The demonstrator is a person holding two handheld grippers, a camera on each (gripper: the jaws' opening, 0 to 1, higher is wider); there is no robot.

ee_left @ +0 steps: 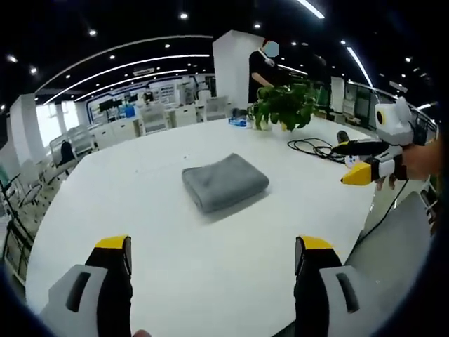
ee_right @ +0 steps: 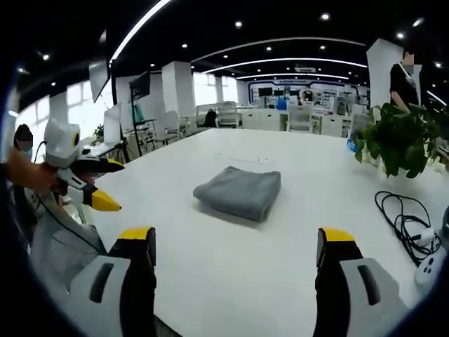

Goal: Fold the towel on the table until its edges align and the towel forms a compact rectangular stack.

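Your towel (ee_left: 224,182) lies mid-desk (ee_left: 140,210), already folded into a compact stack, so you hold both the left gripper (ee_left: 214,256) and right gripper (ee_right: 235,246) back, jaws spread and empty.

white table (ee_left: 175,274); on it: folded grey towel (ee_left: 224,181); potted plant (ee_left: 284,105); black cable (ee_left: 312,147)

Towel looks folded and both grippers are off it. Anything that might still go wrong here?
1. The gray towel looks bulged at its folded end, so it may slump or spring open.
2. Further pulling back could drop it from view.
3. The black cable lies near the right gripper and might snag.
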